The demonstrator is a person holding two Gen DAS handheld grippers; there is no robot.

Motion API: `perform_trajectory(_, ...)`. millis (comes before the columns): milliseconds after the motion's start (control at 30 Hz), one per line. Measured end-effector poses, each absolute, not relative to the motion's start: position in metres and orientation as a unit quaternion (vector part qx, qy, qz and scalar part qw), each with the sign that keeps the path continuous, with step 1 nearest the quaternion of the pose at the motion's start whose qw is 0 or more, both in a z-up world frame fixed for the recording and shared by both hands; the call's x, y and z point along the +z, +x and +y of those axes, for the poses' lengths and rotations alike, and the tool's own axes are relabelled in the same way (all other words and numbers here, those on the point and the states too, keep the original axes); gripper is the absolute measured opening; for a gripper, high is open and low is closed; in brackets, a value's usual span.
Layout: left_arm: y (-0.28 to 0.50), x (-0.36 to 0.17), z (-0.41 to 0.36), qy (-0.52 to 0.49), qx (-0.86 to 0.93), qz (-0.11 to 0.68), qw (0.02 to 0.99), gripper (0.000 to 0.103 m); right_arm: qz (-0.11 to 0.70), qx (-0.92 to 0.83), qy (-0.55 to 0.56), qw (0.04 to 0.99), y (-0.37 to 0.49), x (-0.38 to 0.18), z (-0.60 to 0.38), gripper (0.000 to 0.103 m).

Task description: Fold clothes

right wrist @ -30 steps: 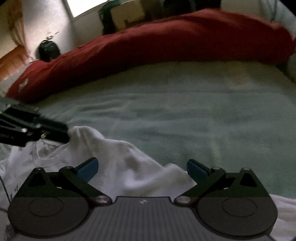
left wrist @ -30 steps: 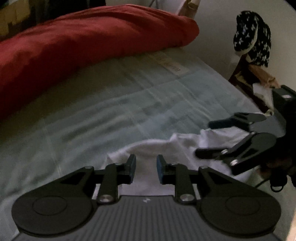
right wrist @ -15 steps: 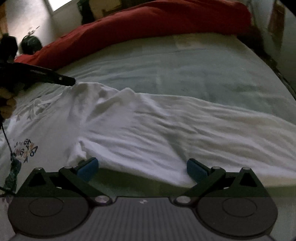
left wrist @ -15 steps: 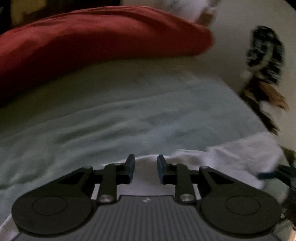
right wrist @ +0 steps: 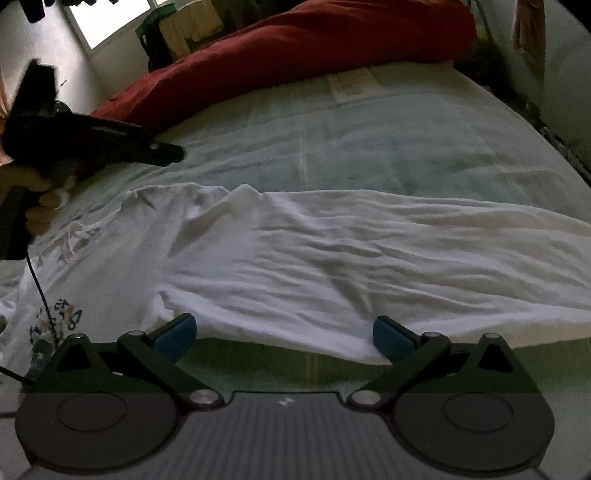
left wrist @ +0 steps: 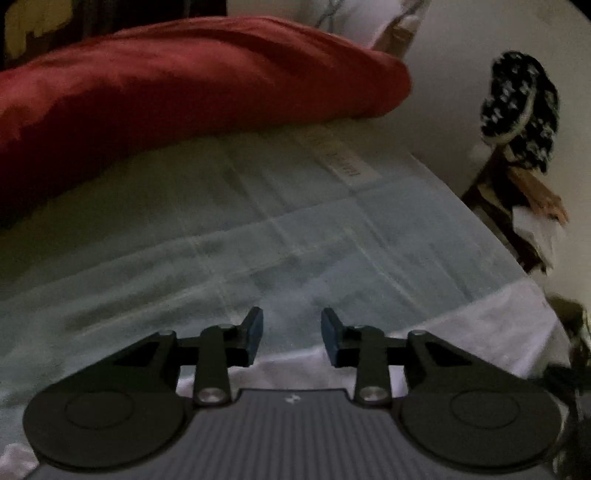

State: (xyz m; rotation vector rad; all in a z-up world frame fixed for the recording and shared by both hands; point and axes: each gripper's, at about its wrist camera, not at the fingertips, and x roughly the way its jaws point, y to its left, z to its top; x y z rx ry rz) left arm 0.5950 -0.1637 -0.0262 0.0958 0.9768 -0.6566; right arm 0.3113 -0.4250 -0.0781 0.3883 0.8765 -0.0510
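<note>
A white T-shirt (right wrist: 314,254) with a printed front lies spread across the pale green bed sheet (right wrist: 388,147), collar to the left, one side folded over. In the left wrist view only its white edge (left wrist: 480,332) shows. My right gripper (right wrist: 284,334) is open wide and empty, just short of the shirt's near edge. My left gripper (left wrist: 291,334) is open with a narrower gap and holds nothing; it hovers above the shirt's collar end and shows at the left of the right wrist view (right wrist: 162,153).
A red duvet (left wrist: 184,92) is bunched along the far side of the bed. A black-and-white patterned cloth (left wrist: 521,107) hangs over a dark wooden stand (left wrist: 498,221) off the bed's right edge. A window (right wrist: 110,22) and boxes stand behind.
My left gripper let go of the shirt, opened wider and lifted. My right gripper pulled back toward the near edge, and the shirt now lies stretched out flat.
</note>
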Motion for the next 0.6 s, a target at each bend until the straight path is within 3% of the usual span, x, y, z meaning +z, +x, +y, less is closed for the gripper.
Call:
perform_trajectory(333, 0.502, -0.014, -0.088, 0.103, -0.26, 0.525, 0.804, 0.045, 0.376, 0.045, 0.207, 0.902, 0.303, -0.043, -0.387, 0.103)
perform_trajectory(500, 0.468, -0.041, -0.039, 0.039, -0.209, 0.554, 0.805, 0.045, 0.37, 0.133, 0.189, 0.9, 0.328, -0.04, -0.328, 0.103)
perform_trajectory(600, 0.451, -0.053, -0.021, 0.005, -0.21, 0.553, 0.806, 0.045, 0.41, 0.125, 0.174, 0.887, 0.338, -0.056, -0.303, 0.103)
